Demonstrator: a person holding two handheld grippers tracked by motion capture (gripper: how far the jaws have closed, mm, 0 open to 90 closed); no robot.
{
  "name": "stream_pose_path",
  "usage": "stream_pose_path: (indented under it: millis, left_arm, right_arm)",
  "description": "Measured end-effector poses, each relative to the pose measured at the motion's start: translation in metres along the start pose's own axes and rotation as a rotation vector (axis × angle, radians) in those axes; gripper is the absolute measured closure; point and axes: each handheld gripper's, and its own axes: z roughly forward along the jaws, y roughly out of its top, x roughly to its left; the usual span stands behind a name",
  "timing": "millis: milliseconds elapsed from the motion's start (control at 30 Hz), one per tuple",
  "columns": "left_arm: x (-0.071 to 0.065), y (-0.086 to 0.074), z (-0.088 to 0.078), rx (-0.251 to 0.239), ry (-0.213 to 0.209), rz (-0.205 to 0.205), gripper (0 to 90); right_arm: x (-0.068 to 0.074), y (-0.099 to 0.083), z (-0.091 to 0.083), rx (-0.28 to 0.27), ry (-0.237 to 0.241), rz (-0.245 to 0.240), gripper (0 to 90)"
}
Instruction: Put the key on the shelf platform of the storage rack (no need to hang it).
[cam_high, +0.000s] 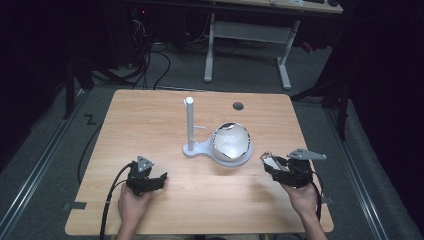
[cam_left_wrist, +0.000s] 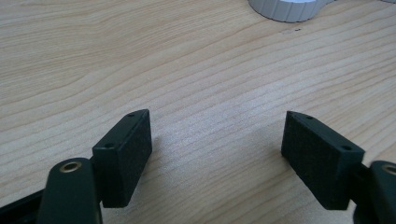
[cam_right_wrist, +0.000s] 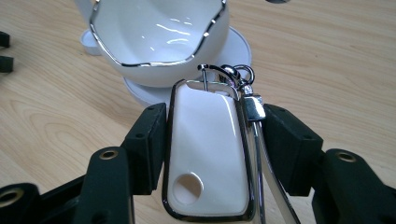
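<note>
A wooden table (cam_high: 150, 125) stands before a white-legged desk (cam_high: 250, 35) and floor cables (cam_high: 150, 60).

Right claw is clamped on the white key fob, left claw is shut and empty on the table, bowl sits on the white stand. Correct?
Not quite. The left claw is open: the left gripper view shows its jaws wide apart over bare table. The rest holds: the right claw is clamped on the white key fob, and the bowl sits on the white stand.

Overhead light falls evenly on the surface (cam_high: 150, 125); the surrounding room is dark and murky. High view is soft and low in detail. Both gripper views are sharp close in, with soft shadows under the jaws. Glare streaks the white bowl (cam_right_wrist: 154, 32) interior and chrome rim.
</note>
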Motion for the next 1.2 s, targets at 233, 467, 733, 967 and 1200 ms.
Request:
stream_pose_path:
  millis: [233, 467, 733, 967, 1200]
  left_arm:
    - [0.0, 0.0, 0.0, 0.0, 0.002, 0.001, 24.9]
    - [0.0, 0.0, 0.0, 0.0, 0.0, 0.0, 24.9]
    - [0.0, 0.0, 0.0, 0.0, 0.0, 0.0, 24.9]
    - [0.0, 0.0, 0.0, 0.0, 0.001, 0.001, 24.9]
    - [0.0, 0.0, 0.0, -0.001, 0.002, 0.0, 24.9]
  right_arm:
    - [0.011, 0.014, 0.003, -0.005, 0.029, -0.031, 43.1]
    - [0.018, 0.024, 0.009, 0.0, 0.054, -0.05, 43.2]
    - [0.025, 0.035, 0.016, -0.002, 0.071, -0.074, 43.1]
    - [0.03, 0.047, 0.023, -0.006, 0.09, -0.099, 43.2]
    - [0.035, 0.06, 0.032, 0.001, 0.104, -0.113, 43.2]
